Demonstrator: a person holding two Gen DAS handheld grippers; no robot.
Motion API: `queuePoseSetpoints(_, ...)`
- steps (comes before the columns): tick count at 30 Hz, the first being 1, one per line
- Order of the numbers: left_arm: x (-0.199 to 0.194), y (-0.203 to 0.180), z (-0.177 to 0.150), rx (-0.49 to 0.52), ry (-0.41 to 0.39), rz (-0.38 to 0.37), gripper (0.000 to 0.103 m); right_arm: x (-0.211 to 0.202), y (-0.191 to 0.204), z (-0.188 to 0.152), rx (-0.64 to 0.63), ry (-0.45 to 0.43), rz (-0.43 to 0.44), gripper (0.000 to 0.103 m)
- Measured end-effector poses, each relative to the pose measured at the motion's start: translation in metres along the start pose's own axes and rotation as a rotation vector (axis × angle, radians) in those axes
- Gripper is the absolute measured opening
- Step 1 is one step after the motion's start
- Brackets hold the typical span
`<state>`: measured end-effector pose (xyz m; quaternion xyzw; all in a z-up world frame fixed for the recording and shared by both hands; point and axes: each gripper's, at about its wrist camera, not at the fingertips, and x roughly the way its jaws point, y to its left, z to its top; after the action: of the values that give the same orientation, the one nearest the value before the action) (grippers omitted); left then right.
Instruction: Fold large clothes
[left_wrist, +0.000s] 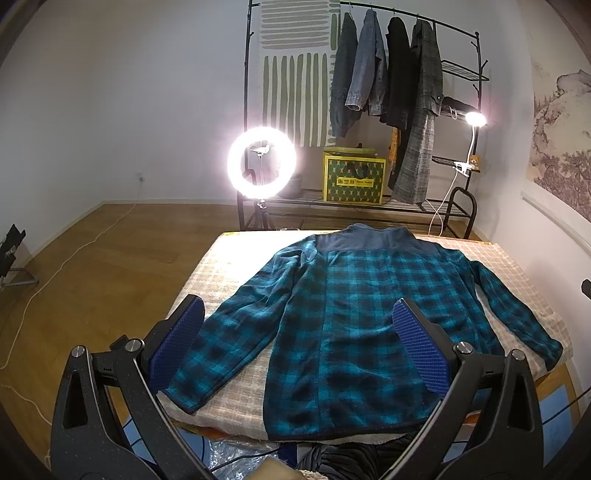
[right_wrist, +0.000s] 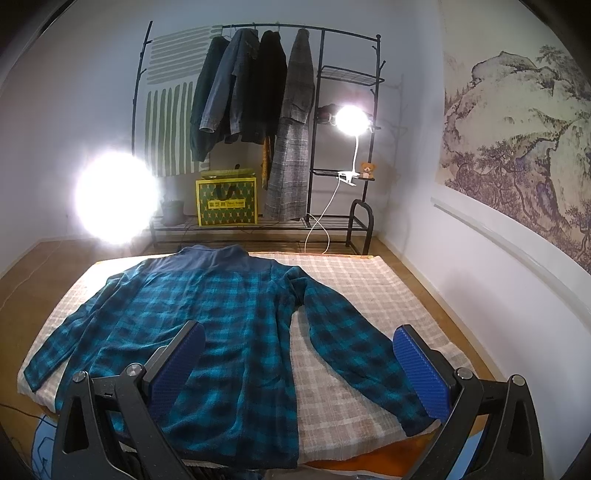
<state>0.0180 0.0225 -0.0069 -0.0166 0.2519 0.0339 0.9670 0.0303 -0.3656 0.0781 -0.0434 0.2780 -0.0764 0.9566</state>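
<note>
Plaid jacket (left_wrist: 354, 325): spread flat, back up, on the checked counter (left_wrist: 236, 266).
Left wrist view: left tongs (left_wrist: 299, 347) apart, empty, above hem and left sleeve.
Right wrist view: right tongs (right_wrist: 299, 365) apart, empty; right sleeve (right_wrist: 354, 343) between them.
Handling: soft, limp fleece, probably light; pinch at cuff or hem corner.

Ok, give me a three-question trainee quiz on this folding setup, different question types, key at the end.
1. True or false: the plaid jacket lies spread flat on the checked cover, sleeves out to both sides.
2. Multiple choice: the left gripper and right gripper are (A) both open, holding nothing; (B) both shut on a sleeve; (C) one open, one shut.
3. Fill in: the plain dark blue collar end of the jacket points toward the ____ rack.

Key: 1 true; 2 A; 3 clothes
</note>
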Motion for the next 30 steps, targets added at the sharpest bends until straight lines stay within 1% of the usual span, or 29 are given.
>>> queuePoseSetpoints(11, 0.001, 0.001, 0.001, 0.000, 0.000, 0.002, 0.103, -0.001, 0.000, 0.000, 0.002, -0.003, -0.004, 0.103)
queuePoseSetpoints(24, 0.009, 0.024, -0.005, -0.031, 0.008, 0.036, 0.103, -0.002, 0.003, 0.006, -0.011, -0.006, -0.005, 0.103)
queuePoseSetpoints(30, 0.021, 0.034, -0.004, -0.032, 0.019, 0.064, 0.103, 0.001, 0.009, 0.011, -0.025, -0.008, -0.003, 0.103)
